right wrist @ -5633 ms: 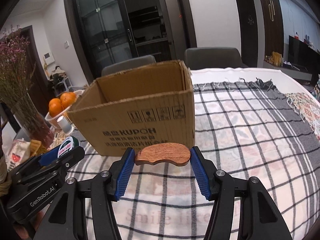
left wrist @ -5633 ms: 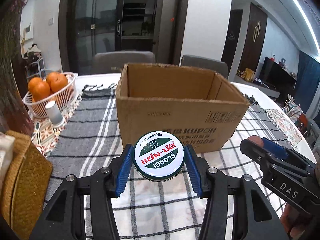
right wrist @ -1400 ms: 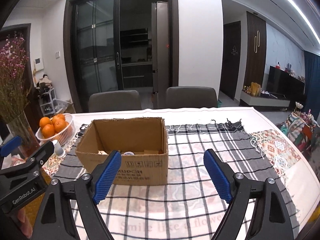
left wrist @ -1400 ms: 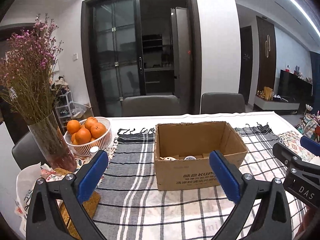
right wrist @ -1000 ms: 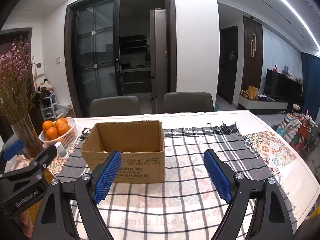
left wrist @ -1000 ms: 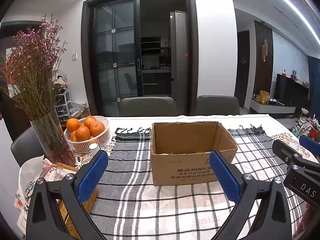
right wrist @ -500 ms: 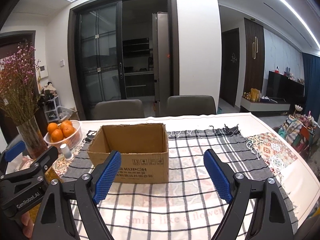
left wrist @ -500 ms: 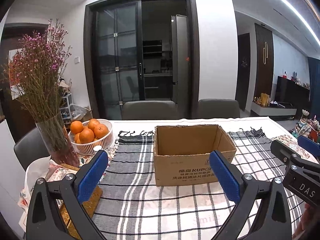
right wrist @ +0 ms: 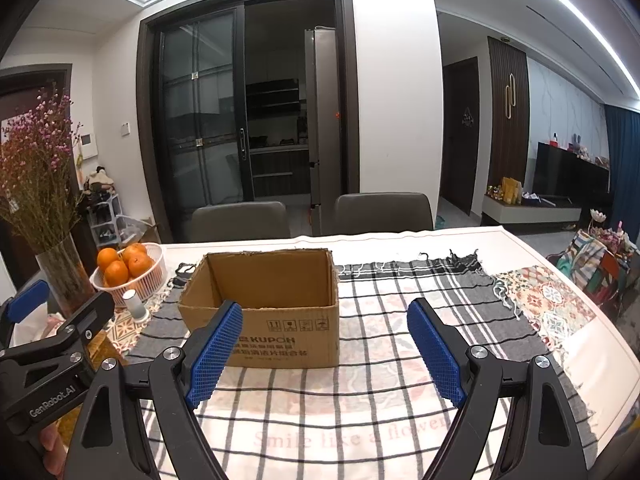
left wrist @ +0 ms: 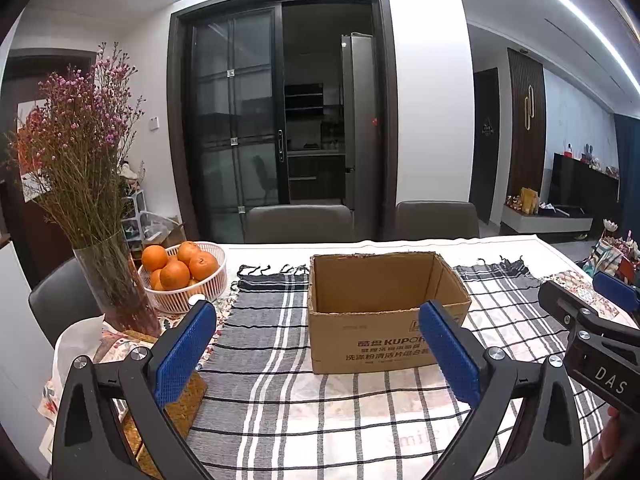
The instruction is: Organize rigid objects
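Observation:
An open brown cardboard box (left wrist: 384, 312) stands on the checked tablecloth (left wrist: 280, 412); it also shows in the right wrist view (right wrist: 272, 300). Its inside is hidden from this low angle. My left gripper (left wrist: 316, 348) is open and empty, held back from the box's front. My right gripper (right wrist: 324, 344) is open and empty, also back from the box. Each gripper shows at the edge of the other's view: the right one (left wrist: 592, 336) and the left one (right wrist: 44, 344).
A white basket of oranges (left wrist: 182, 276) and a glass vase of dried pink flowers (left wrist: 116, 284) stand at the left. A small white cylinder (right wrist: 135, 306) stands by the basket. A woven mat (left wrist: 176, 408) lies at the near left. Two grey chairs (left wrist: 300, 224) stand behind the table.
Both grippers, once shut on a round tin and a wooden piece, are now open and empty. Over the last second both have drawn back and up from the box.

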A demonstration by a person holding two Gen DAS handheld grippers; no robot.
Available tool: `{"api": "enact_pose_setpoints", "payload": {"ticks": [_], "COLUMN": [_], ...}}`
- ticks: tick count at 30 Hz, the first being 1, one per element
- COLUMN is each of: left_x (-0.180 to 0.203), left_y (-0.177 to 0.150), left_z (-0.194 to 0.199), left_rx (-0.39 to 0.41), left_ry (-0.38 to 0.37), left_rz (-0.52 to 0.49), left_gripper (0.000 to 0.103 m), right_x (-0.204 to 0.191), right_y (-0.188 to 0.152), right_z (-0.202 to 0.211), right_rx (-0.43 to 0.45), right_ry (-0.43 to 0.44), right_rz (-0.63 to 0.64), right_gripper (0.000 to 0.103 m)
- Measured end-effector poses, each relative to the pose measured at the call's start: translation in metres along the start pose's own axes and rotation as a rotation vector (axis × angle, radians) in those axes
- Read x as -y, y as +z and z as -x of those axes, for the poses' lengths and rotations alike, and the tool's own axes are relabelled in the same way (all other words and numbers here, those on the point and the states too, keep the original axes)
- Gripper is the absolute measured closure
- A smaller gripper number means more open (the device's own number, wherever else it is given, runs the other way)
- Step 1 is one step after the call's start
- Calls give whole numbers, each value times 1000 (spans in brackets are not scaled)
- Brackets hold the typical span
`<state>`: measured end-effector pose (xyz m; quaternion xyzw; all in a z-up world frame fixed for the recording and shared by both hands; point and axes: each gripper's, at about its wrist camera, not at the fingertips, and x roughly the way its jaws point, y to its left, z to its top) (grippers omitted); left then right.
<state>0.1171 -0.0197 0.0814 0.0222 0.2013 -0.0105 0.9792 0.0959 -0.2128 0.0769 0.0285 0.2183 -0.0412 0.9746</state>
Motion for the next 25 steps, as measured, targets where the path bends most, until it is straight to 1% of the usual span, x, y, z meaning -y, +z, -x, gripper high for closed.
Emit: {"api": "enact_pose_setpoints", "payload": {"ticks": [25], "left_x": [1], "left_y": [2], "left_z": [5], "left_rx": [7], "left_ry": [-7], "left_rz": [3], "left_gripper": [0], "right_x": [-2], "right_y": [0], "right_z": [0], "right_rx": [1], "right_ry": [2], "right_rz": [0], "right_gripper": [18]}}
